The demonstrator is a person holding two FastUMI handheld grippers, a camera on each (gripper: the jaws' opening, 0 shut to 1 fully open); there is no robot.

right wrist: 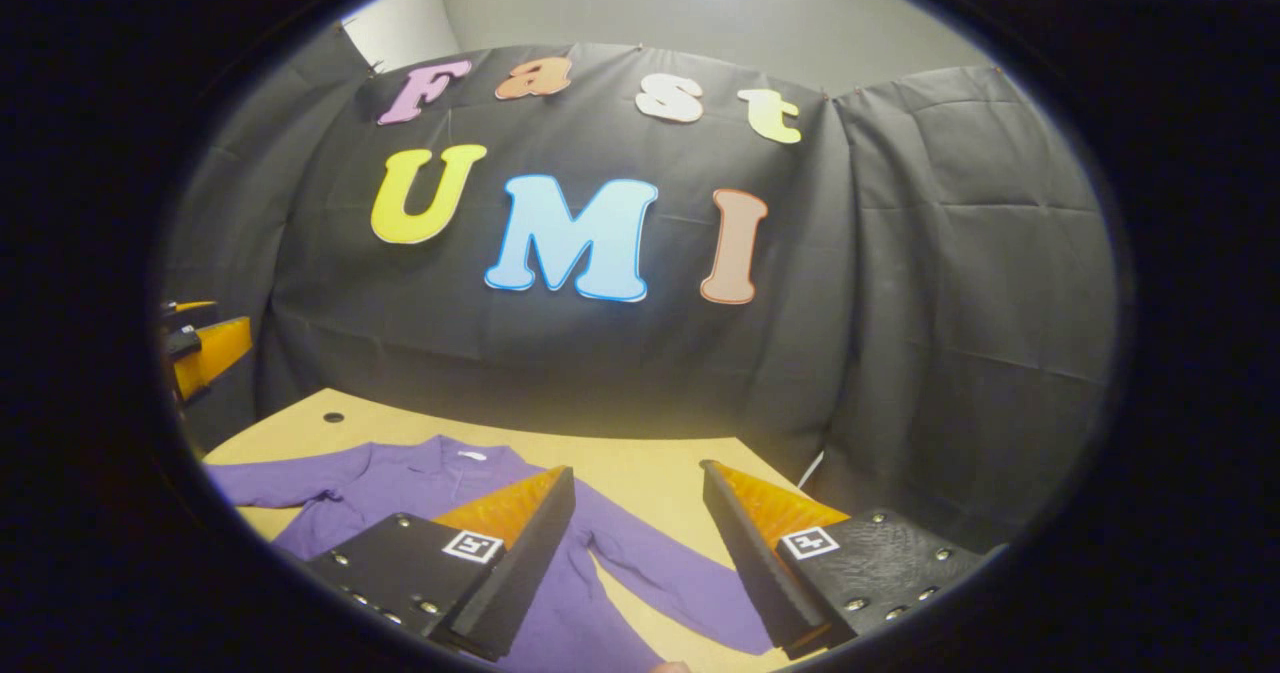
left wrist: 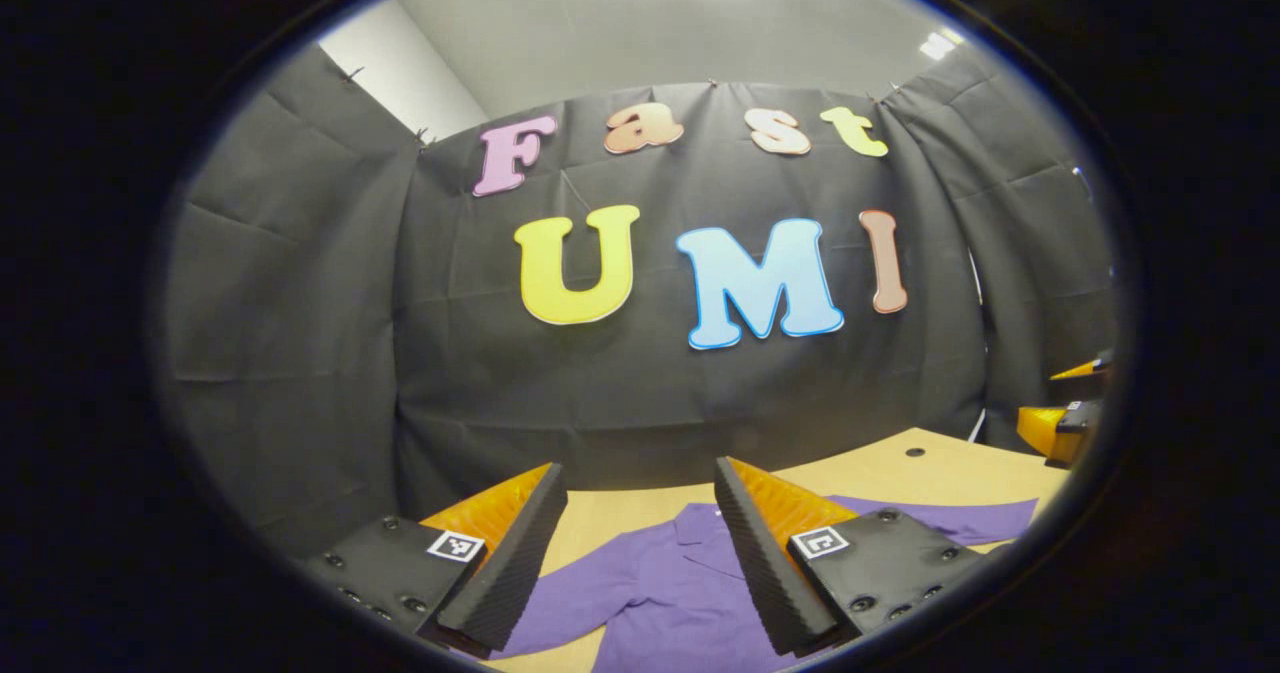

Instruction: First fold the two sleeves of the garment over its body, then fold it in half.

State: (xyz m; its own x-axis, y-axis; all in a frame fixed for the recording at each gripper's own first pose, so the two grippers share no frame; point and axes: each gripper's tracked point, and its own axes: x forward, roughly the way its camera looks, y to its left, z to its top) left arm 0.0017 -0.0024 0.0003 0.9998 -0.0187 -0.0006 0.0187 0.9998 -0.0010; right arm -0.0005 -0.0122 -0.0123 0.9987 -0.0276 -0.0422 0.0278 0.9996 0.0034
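Sleeves come first, and neither is folded yet: the purple long-sleeved collared shirt (left wrist: 680, 583) lies flat and face up on the light wooden table (left wrist: 900, 468), both sleeves spread out to the sides. In the left gripper view the left gripper (left wrist: 630, 563) hangs above the cloth with its jaws wide and empty; the collar sits between and just beyond the fingertips, and one sleeve runs off past the outer side of the left-hand jaw. In the right gripper view the right gripper (right wrist: 635, 558) is likewise spread wide and holds nothing; the other sleeve (right wrist: 660, 573) passes slantwise through the gap between its jaws, with the cuff end near the right-hand jaw. To do this step well, I judge that each gripper should drop onto its own sleeve close to the cuff, pinch a single layer of cloth without catching the table, then lift just enough to clear the body and carry the cuff inward across the chest. Laying it down smooth before letting go should keep wrinkles out of the later half fold.
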